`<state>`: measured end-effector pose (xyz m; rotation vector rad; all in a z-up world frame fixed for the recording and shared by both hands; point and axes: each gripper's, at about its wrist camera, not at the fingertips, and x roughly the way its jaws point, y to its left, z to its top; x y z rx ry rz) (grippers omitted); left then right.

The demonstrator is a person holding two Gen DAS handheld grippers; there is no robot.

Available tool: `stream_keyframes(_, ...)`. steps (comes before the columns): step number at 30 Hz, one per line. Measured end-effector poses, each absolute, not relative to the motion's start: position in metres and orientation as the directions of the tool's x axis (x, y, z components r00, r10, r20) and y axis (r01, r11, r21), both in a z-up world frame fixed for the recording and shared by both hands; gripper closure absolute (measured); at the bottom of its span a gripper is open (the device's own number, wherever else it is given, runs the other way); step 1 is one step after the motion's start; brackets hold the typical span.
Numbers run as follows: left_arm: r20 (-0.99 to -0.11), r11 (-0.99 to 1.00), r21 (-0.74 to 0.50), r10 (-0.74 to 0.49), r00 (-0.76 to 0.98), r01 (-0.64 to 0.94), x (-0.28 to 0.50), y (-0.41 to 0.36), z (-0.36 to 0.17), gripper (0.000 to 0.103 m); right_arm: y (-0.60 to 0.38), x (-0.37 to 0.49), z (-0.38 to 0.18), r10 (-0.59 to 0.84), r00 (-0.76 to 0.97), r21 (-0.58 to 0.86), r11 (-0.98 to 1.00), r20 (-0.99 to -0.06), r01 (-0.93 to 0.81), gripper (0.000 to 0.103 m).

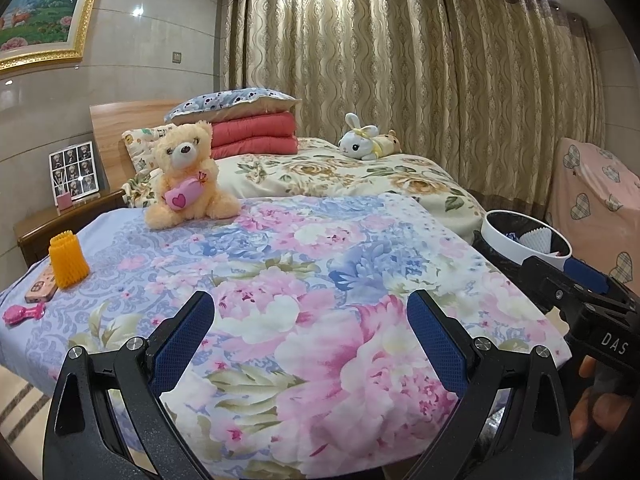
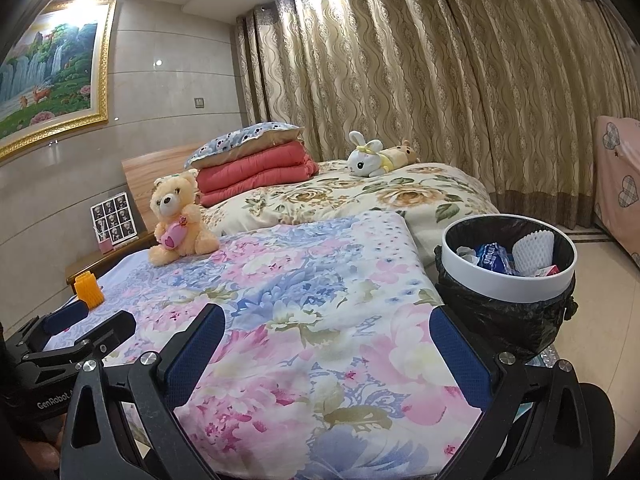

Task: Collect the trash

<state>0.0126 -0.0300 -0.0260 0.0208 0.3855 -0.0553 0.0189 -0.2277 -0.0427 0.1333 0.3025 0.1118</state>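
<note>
Sitting beside bed, bin (image 2: 508,284) w/ black liner, foam net (image 2: 534,250), blue wrapper (image 2: 491,259) inside, both jaws wide, empty.

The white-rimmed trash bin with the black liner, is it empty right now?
No, the white-rimmed trash bin with the black liner already holds a white foam net sleeve and a blue wrapper.
</note>
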Motion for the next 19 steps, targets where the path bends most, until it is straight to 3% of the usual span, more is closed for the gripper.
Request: stream_keyframes(19, -0.4, 0.997, 0.005, -0.073, 0.914, 0.082, 0.021, -0.027, -0.03, 0.004, -0.228, 0.03, -0.042, 0.135, 0.93, 0.172, 0.982, -0.342, -0.079, 0.0)
